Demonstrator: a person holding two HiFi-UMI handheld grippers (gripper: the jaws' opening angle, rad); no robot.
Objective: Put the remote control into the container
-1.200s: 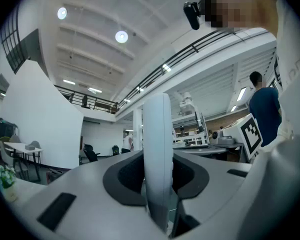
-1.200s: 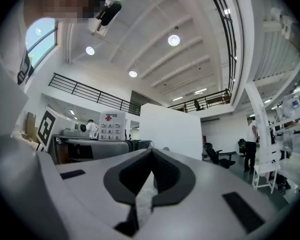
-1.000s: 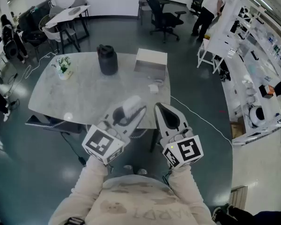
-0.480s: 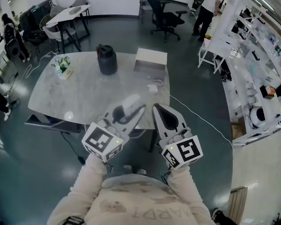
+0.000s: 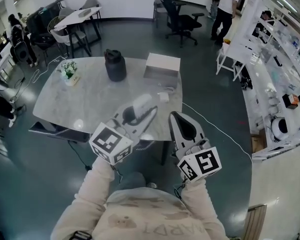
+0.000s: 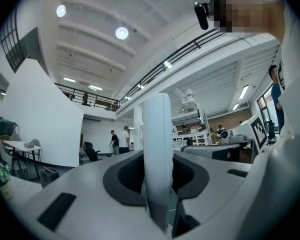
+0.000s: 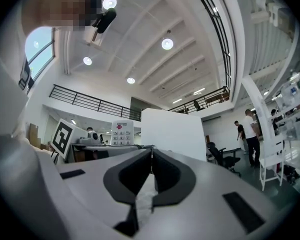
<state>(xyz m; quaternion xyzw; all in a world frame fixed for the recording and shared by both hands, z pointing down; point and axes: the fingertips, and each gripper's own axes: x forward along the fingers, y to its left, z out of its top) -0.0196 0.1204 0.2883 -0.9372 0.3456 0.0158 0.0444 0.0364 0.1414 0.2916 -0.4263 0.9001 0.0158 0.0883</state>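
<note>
A white remote control (image 5: pixel 140 105) is clamped edge-on between the jaws of my left gripper (image 5: pixel 142 112), held in the air over the near edge of the grey table (image 5: pixel 90 99). In the left gripper view the remote (image 6: pixel 157 144) stands upright between the dark pads. The container, a white open box (image 5: pixel 161 66), sits at the table's far right, well beyond both grippers. My right gripper (image 5: pixel 174 116) hangs to the right of the left one, jaws together and empty. The right gripper view shows the remote's button face (image 7: pixel 119 133) off to the left.
A black jug (image 5: pixel 115 64) stands left of the box, and a small potted plant (image 5: pixel 69 71) sits at the table's far left. A small white item (image 5: pixel 163 96) with a cable lies near the right edge. Office chairs, other tables and people stand beyond.
The left gripper with the remote has shifted slightly up the picture toward the table. The right gripper has drifted a little right. People at the back right have walked.
</note>
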